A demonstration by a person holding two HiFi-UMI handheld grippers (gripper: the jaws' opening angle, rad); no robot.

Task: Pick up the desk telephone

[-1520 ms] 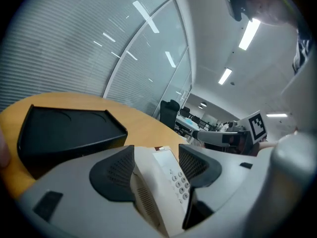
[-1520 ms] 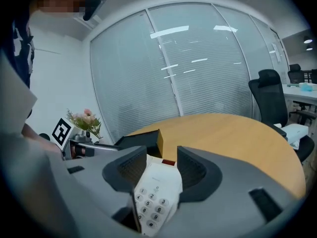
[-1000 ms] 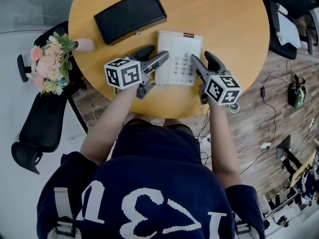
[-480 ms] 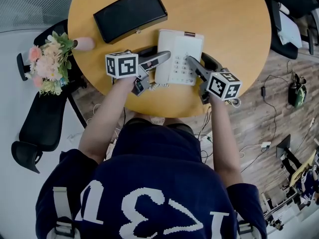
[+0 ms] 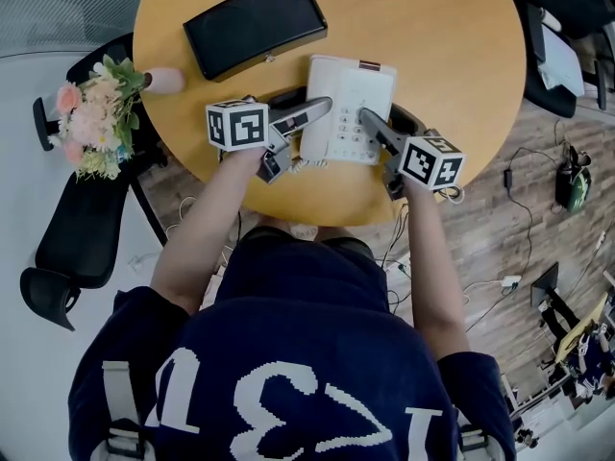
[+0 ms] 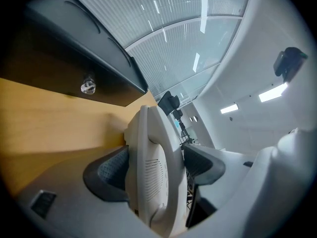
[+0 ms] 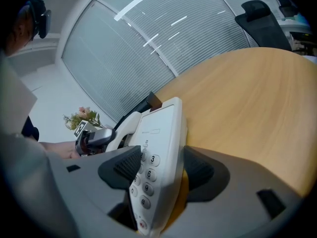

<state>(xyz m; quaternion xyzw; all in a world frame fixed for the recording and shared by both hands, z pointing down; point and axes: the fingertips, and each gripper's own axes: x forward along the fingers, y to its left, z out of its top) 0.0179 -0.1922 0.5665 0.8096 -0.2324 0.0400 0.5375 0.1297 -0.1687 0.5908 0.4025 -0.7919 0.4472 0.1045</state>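
Jaws of left gripper (image 5: 313, 101), right gripper (image 5: 381, 119) astride opposite desk telephone (image 5: 352, 83) edges

A black case (image 5: 255, 25) lies on the round wooden tabletop (image 5: 452, 56). A flower bouquet (image 5: 91, 118) overhangs its left edge, and a black chair (image 5: 82, 229) stands beside that edge.

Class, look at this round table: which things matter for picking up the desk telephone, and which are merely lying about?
Belong to the job:
- desk telephone
- left gripper, fingers either side of the handset
- right gripper, fingers either side of the telephone's keypad end

Just lying about:
- black case
- flowers
- office chair
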